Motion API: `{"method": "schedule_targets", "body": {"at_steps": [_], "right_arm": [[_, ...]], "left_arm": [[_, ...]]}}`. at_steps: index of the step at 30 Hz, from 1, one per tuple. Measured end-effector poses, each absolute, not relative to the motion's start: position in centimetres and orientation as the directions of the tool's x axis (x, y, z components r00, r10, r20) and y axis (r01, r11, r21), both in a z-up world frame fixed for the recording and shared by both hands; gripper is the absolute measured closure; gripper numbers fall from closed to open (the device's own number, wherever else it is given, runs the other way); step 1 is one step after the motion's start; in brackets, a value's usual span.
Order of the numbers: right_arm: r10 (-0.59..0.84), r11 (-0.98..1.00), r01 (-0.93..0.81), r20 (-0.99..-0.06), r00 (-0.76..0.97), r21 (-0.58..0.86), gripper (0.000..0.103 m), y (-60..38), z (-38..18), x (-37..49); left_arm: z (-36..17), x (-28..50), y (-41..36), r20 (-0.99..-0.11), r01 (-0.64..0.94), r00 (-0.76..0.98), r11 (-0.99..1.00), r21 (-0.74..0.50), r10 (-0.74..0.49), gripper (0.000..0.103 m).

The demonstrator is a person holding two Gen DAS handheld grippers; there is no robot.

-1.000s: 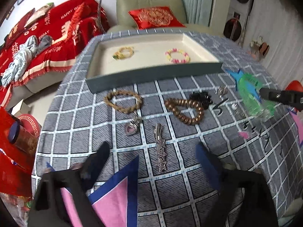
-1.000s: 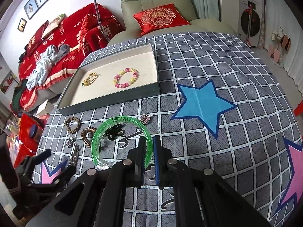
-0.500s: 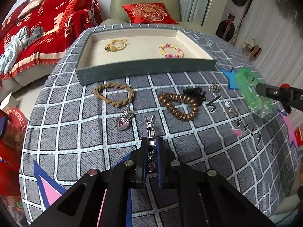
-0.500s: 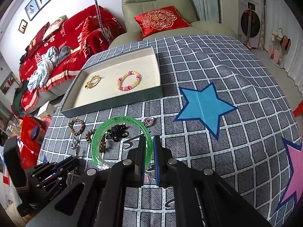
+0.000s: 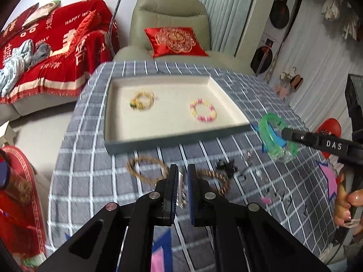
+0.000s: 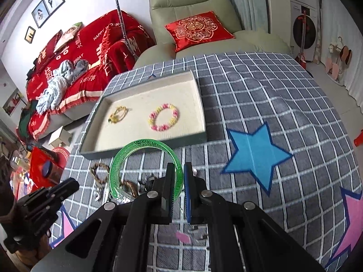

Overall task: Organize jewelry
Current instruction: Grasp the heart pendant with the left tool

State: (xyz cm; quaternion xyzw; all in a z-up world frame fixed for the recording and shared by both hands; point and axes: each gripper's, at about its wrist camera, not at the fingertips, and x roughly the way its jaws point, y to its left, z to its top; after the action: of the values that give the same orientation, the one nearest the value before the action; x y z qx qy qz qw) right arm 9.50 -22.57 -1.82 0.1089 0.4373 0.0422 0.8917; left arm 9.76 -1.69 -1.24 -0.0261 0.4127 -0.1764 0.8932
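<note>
My left gripper is shut on a silver star hair clip, which hangs above the checked cloth. My right gripper is shut on a green bangle, held up just in front of the tray. In the left wrist view the bangle shows at the right, on the other gripper's tip. The grey tray holds a yellow bracelet and a pink and yellow bead bracelet. On the cloth lie a braided tan bracelet and a brown bead bracelet.
A black clip and several small silver pieces lie to the right of the bead bracelet. A green armchair with a red cushion stands behind the table, a red-covered sofa to the left. A person's hand is at the right edge.
The left gripper shut on the silver star clip and lifted it off the cloth. Both grippers rose and moved toward the tray; the right one still carries the green bangle.
</note>
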Motion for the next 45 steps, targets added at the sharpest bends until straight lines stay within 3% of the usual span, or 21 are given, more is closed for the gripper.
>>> {"method": "schedule_targets", "body": {"at_steps": [28, 29, 30, 31, 45], "right_arm": [[0.221, 0.962, 0.005, -0.788, 0.574, 0.273, 0.094, -21.8, -3.9, 9.4], [0.222, 0.962, 0.004, -0.788, 0.574, 0.274, 0.094, -21.7, -3.9, 9.4], [0.222, 0.962, 0.004, -0.788, 0.574, 0.274, 0.094, -21.7, -3.9, 9.4], [0.222, 0.962, 0.004, -0.788, 0.574, 0.274, 0.094, -21.7, -3.9, 9.3], [0.221, 0.963, 0.001, -0.790, 0.571, 0.271, 0.094, -21.6, -4.2, 8.9]], "left_arm": [[-6.8, 9.4, 0.7, -0.832, 0.196, 0.520, 0.975, -0.101, -0.191, 0.077], [-6.9, 9.5, 0.7, -0.833, 0.196, 0.521, 0.976, -0.098, -0.188, 0.069], [-7.0, 9.6, 0.7, -0.833, 0.193, 0.521, 0.977, -0.095, -0.184, 0.049], [-7.0, 9.6, 0.8, -0.832, 0.184, 0.524, 0.978, -0.095, -0.179, 0.000], [-8.2, 11.9, 0.0, -0.839, 0.163, 0.532, 0.986, -0.027, -0.111, 0.001]]}}
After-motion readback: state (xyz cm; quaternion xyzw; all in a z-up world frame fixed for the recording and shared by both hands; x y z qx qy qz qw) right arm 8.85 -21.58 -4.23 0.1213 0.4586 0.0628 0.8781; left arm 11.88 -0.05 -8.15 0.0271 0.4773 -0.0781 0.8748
